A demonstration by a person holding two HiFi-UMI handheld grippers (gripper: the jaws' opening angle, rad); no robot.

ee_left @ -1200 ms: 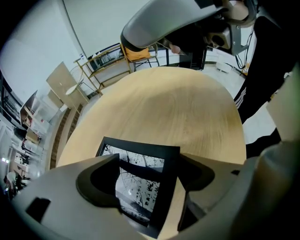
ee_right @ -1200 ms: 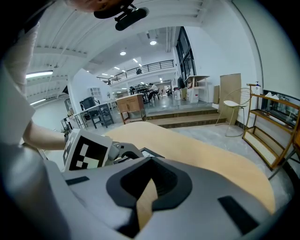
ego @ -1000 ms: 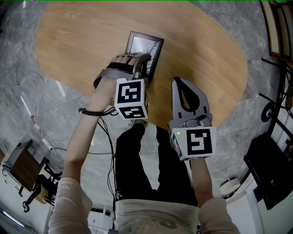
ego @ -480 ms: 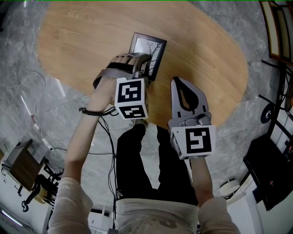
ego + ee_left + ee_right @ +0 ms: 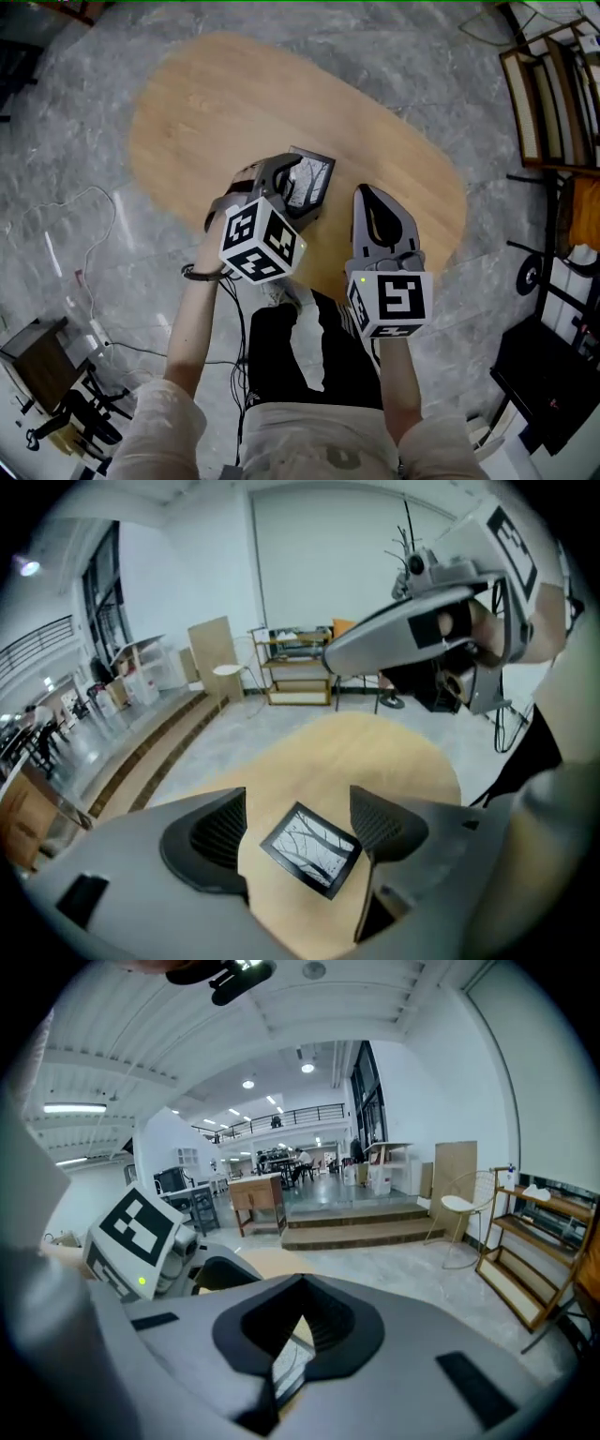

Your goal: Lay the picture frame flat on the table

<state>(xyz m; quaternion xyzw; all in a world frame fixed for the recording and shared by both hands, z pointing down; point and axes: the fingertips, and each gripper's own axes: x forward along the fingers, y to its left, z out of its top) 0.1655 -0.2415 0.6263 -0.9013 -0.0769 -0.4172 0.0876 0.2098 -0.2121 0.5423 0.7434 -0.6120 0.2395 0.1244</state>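
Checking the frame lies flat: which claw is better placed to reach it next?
Left. The left claw is open above the picture frame; the right claw is shut, off to the side.

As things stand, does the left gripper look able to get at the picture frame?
Probably yes. The left gripper has its jaws apart, and the picture frame lies on the table straight ahead, framed between them, with nothing in the way.

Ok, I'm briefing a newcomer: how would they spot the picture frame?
Find the oval wooden table. Toward its near edge, under the open left gripper, lies the picture frame: dark rim, black-and-white bare branches, the only thing on it.
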